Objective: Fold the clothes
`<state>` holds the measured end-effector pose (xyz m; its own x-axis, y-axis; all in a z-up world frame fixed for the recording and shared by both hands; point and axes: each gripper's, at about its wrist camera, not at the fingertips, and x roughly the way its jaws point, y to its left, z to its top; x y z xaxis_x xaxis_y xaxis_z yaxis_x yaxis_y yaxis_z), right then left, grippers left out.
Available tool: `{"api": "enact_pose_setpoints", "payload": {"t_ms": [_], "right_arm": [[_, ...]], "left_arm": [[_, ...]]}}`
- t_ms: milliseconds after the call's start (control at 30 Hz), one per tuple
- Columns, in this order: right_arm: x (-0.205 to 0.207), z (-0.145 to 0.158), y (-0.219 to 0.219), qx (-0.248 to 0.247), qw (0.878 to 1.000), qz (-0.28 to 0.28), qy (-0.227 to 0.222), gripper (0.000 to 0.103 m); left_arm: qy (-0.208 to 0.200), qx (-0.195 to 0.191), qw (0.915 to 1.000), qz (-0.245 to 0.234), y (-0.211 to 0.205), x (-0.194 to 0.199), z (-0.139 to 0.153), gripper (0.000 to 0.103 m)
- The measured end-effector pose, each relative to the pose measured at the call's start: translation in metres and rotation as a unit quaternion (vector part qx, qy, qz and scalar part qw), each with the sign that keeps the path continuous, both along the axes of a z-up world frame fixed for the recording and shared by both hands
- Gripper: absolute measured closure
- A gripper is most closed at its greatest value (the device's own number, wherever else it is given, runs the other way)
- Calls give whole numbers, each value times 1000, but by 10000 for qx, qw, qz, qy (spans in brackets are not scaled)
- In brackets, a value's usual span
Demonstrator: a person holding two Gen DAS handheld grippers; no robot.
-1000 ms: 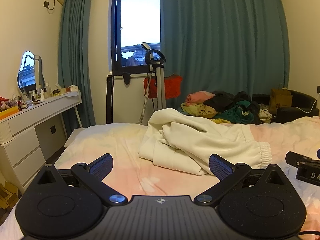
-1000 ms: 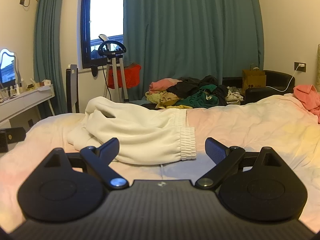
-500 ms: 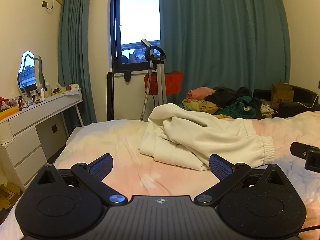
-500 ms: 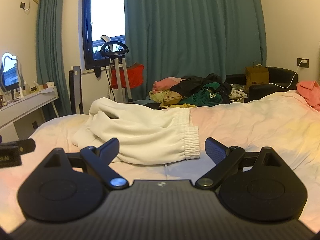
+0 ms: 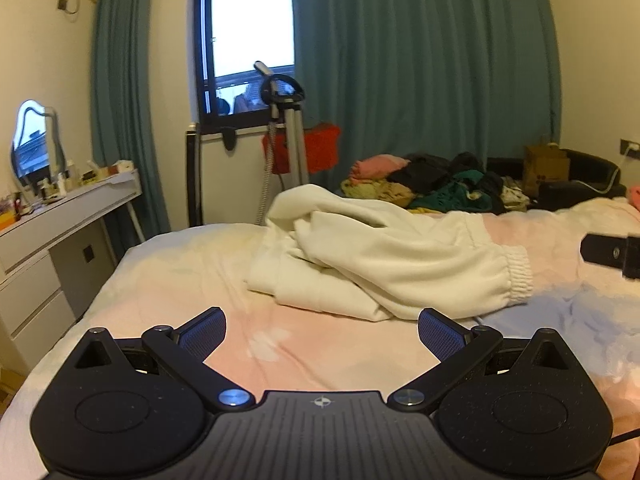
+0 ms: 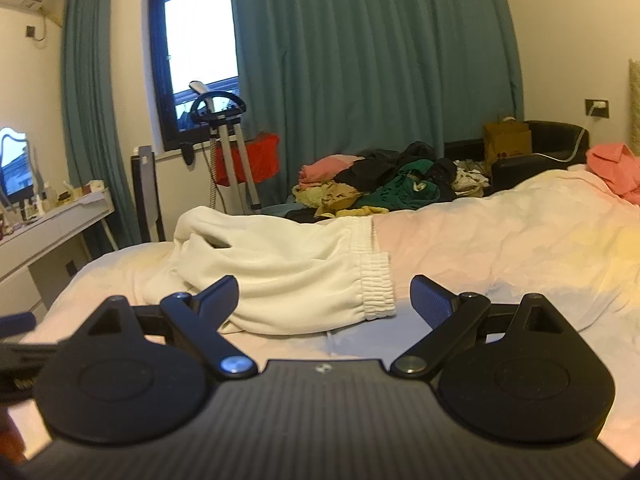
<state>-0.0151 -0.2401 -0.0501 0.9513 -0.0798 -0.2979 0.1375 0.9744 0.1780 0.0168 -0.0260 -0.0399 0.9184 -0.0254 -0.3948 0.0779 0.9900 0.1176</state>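
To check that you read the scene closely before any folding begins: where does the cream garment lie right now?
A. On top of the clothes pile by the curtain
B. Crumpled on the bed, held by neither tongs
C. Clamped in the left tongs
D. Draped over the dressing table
B: the cream garment lies bunched on the bed, while the left tongs and the right tongs both stand open and empty short of it.

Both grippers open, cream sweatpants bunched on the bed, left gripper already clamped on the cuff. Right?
Not quite. The left gripper is open and holds nothing; in the left wrist view its fingers sit short of the cream sweatpants, and the cuff lies untouched. The right gripper is open too, and the pants are bunched on the bed.
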Motion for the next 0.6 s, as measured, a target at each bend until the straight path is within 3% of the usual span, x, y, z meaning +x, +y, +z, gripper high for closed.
{"api": "enact_pose_setpoints", "payload": {"t_ms": [267, 400, 600], "right_arm": [[-3, -3, -30, 522, 9976, -408, -191, 9], [1, -10, -38, 369, 9968, -676, -234, 9], [-1, -23, -67, 934, 9880, -1201, -282, 9]], "left_arm": [[252, 405, 9982, -358, -49, 44, -24, 0], [250, 562, 9959, -670, -86, 72, -38, 0], [312, 441, 9918, -1162, -156, 119, -53, 5]]}}
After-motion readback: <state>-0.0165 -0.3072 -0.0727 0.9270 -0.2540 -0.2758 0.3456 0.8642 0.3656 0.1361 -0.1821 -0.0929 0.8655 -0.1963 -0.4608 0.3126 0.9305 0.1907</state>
